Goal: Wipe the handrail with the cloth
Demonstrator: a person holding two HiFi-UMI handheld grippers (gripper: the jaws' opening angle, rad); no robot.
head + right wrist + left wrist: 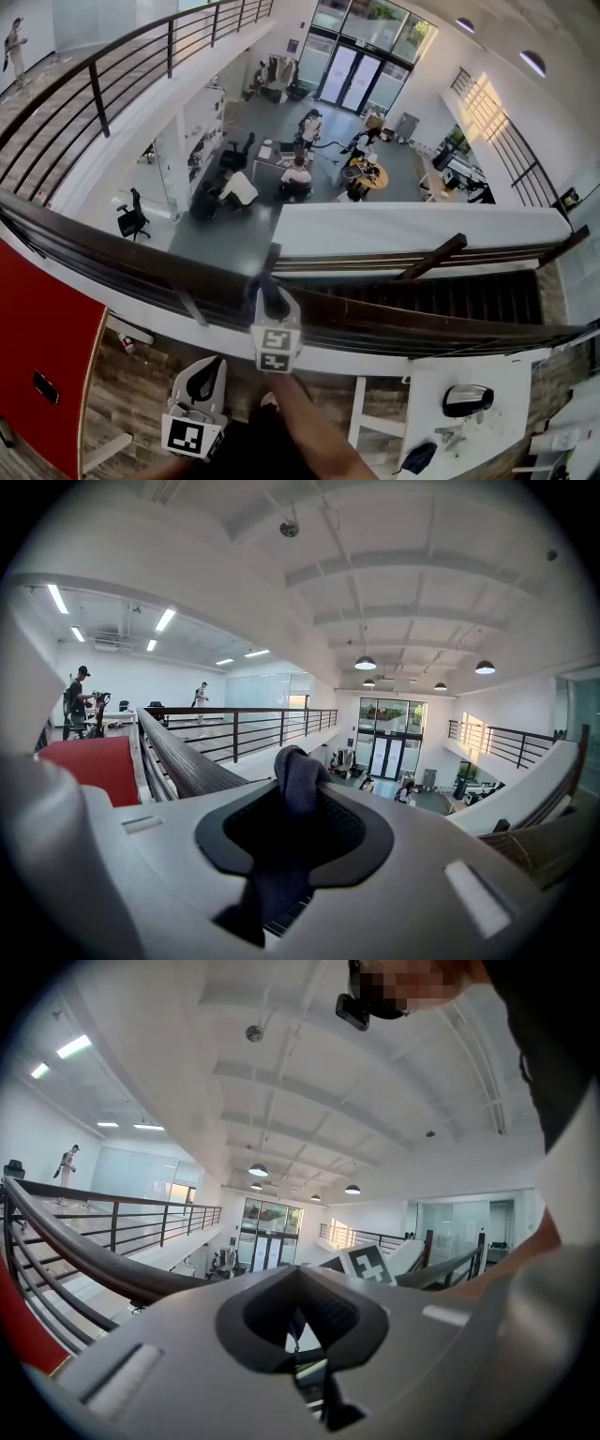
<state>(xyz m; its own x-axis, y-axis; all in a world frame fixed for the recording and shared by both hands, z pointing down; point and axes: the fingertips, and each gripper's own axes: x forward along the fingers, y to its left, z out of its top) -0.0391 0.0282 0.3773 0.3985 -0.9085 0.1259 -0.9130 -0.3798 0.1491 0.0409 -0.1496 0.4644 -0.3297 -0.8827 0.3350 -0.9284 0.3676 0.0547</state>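
The right hand-held gripper (272, 298) is clenched on the cloth (300, 789), a soft, dark grey piece of fabric bunched into a narrow roll. Its long axis runs along the jaws. One rounded, folded end pokes out past the jaw tips, and the other end trails back toward the camera in loose creases.

In the head view the gripper's tips and the cloth lie over the handrail (112, 253). Whether the fabric presses on the wood cannot be told. The handrail is a long bar of dark brown wood with a rounded top and fine lengthwise grain. It stretches from the left edge to the lower right of the head view, and thin black metal bars run below it. In the right gripper view it runs away to the left of the cloth.

The left hand-held gripper (208, 370) is nearer the person, short of the handrail, over a wood plank floor (141, 394). Its jaws are pressed together with nothing between them.
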